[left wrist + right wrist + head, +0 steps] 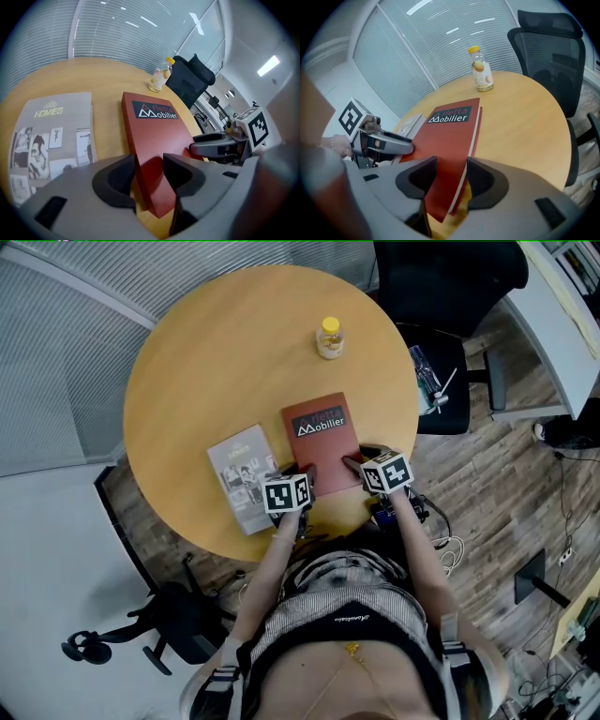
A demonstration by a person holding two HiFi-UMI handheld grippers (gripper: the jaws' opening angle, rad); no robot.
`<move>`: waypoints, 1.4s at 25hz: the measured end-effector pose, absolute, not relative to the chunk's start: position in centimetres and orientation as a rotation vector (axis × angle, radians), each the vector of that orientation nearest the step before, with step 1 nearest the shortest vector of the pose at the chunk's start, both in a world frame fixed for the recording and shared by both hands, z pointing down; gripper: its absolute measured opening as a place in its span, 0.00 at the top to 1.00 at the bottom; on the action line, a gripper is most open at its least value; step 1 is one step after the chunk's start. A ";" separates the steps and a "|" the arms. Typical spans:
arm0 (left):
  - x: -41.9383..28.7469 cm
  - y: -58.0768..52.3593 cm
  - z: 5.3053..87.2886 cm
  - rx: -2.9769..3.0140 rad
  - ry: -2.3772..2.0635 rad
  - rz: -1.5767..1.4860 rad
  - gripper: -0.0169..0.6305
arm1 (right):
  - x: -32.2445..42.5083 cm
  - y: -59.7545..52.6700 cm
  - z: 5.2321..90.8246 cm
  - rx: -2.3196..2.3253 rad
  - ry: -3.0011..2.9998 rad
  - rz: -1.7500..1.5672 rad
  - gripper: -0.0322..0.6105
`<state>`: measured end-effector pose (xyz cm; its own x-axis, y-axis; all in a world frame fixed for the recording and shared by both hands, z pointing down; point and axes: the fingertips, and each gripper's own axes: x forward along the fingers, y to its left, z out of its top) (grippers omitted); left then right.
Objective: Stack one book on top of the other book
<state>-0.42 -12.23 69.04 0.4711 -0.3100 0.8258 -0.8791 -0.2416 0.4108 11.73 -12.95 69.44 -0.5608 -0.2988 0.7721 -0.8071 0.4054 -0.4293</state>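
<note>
Red book (321,437) lies flat on the round table (216,362), toward 6 o'clock of the top. Grey book (242,474) lies flat just beside it at its 8 o'clock, with a thin strip of wood between them. Nothing is stacked yet. A bottle (329,337) stands well apart at 12 o'clock.

Left gripper (149,168) is at the red book's near-left corner, right gripper (452,173) at its near-right corner. On both, the jaws are spread wide with the corner sitting between them. There are gaps to the pads and no pinch, so nothing is held.

Step in hand, as I judge it: take hold of the red book for the lift onto the grey one.

How to do it well:
- Push each gripper a bit deeper over its corner so the pads land on cover, not only the tip.
- Close both together so the book doesn't twist.
- The right side is the page edge. Catch the full thickness there, or the cover may fan open.
- Lift level, only enough to clear the grey book.
- Carry toward 8 o'clock and square the edges before letting go.

Risk: a one-sided pinch skews the book or nudges the grey one.
</note>
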 end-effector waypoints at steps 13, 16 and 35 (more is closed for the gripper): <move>-0.4 -12.2 69.2 1.780 -1.010 0.783 0.69 | 11.7 -12.8 69.9 0.925 -2.052 1.153 0.63; -0.3 -12.2 69.0 1.786 -1.012 0.785 0.69 | 11.8 -12.8 69.8 0.927 -2.049 1.153 0.63; -0.4 -12.3 69.1 1.798 -1.031 0.796 0.69 | 11.8 -13.0 69.9 0.938 -2.032 1.184 0.64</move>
